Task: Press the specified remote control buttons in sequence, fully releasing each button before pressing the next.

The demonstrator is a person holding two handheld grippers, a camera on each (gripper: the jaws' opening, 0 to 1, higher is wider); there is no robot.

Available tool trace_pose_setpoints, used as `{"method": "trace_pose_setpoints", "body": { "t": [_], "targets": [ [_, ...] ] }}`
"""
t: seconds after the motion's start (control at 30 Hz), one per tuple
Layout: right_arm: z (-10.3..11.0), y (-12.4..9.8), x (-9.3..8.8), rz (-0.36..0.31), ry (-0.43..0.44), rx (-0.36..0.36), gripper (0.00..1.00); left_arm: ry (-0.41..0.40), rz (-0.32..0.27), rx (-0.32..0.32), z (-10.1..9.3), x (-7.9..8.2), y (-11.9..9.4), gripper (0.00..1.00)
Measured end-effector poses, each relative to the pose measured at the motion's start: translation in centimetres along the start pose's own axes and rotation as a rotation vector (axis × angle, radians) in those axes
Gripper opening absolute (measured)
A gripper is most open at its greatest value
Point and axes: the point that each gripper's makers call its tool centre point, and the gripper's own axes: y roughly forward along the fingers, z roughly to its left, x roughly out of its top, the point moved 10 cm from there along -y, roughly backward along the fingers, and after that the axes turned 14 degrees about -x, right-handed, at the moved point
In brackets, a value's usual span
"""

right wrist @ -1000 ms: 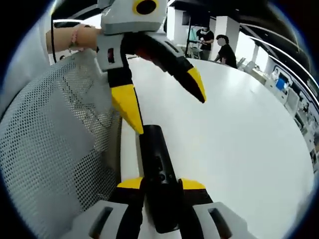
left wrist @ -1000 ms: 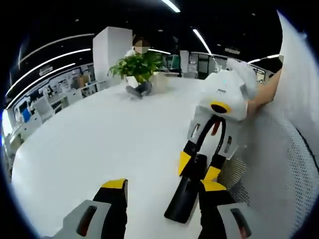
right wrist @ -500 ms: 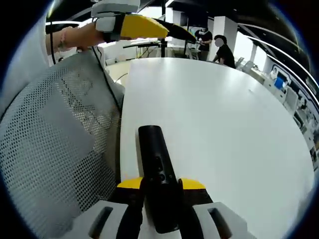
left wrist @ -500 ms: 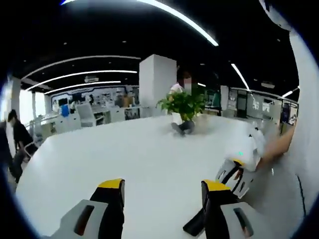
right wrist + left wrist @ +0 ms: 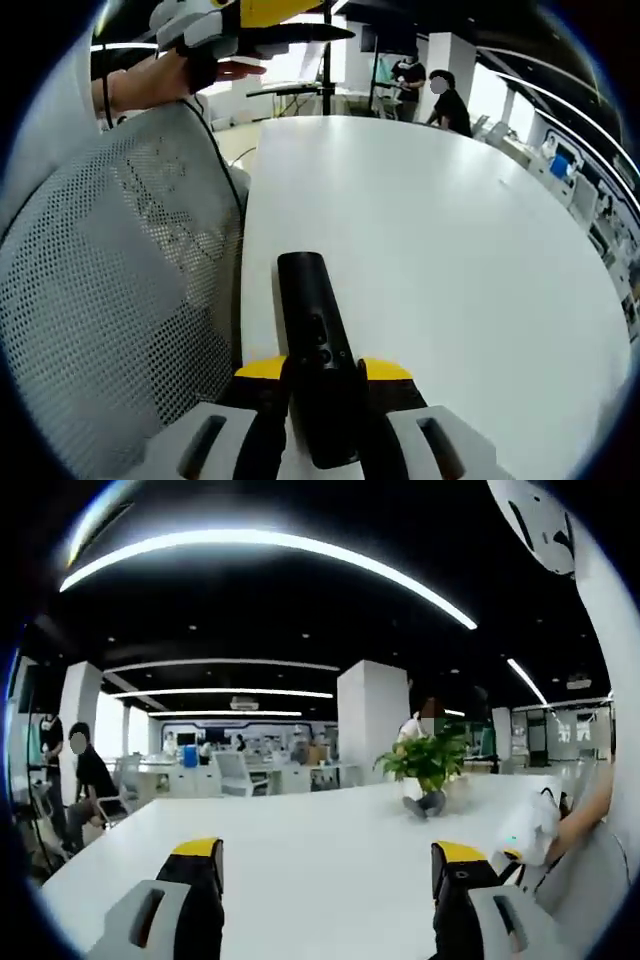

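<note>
Remote control [image 5: 318,365], black and slim, is lying on the white table [image 5: 450,250] near its edge, clamped at mid-body between the right gripper [image 5: 322,372] jaws. Looks light, rigid, likely slick; the mid-body grip is suiting it. Left gripper [image 5: 320,862], jaws wide and empty, is now riding higher, farther from the remote than a second ago

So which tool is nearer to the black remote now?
Right. The right tool grips the remote between its jaws; the left tool is raised far beyond it, above the table's far end.
</note>
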Motion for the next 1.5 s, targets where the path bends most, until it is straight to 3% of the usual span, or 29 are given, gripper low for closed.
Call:
{"method": "trace_pose_setpoints", "body": {
  "t": [0.1,0.13,0.17,0.23,0.33,0.4,0.53,0.63,0.77,0.87,0.9,0.97,1.5],
  "targets": [
    [0.0,0.0,0.0,0.000,0.002,-0.001,0.24,-0.030,-0.030,0.026,1.3,-1.2,-1.2,0.95],
    [0.0,0.0,0.0,0.000,0.004,-0.001,0.24,-0.079,-0.045,0.052,1.5,-1.5,-1.5,0.97],
    [0.0,0.0,0.0,0.000,0.005,-0.001,0.24,-0.178,-0.090,0.085,1.7,-2.0,-1.9,0.98],
    [0.0,0.0,0.0,0.001,0.008,-0.006,0.24,-0.242,-0.140,0.066,1.4,-2.3,-2.1,1.00],
    [0.1,0.0,0.0,0.006,0.009,-0.009,0.24,-0.183,-0.082,0.076,0.7,-3.0,-2.3,1.00],
    [0.0,0.0,0.1,0.011,0.011,-0.010,0.24,-0.202,-0.046,0.091,0.8,-3.2,-2.3,1.00],
    [0.0,0.1,0.3,0.027,0.008,-0.011,0.24,-0.210,-0.080,0.103,1.0,-3.0,-2.5,1.00],
    [-0.1,0.1,0.5,0.045,-0.005,-0.007,0.23,-0.178,0.011,0.116,1.0,-3.6,-2.5,1.00],
    [-0.2,0.2,0.7,0.063,-0.019,-0.004,0.23,-0.158,0.042,0.100,2.3,-4.4,-2.6,1.00],
    [-0.5,0.3,0.9,0.076,-0.030,-0.001,0.22,-0.114,0.118,0.101,2.8,-4.9,-2.6,1.00],
    [-0.7,0.4,0.9,0.079,-0.033,0.001,0.22,-0.098,0.135,0.101,1.6,-4.7,-2.3,1.00],
    [-1.1,0.5,1.0,0.085,-0.037,0.004,0.22,-0.077,0.160,0.113,1.0,-4.6,-2.2,1.00],
    [-3.7,1.3,1.3,0.119,-0.080,0.027,0.22,-0.068,0.195,0.164,0.7,-4.3,-2.4,1.00]
  ]
}}
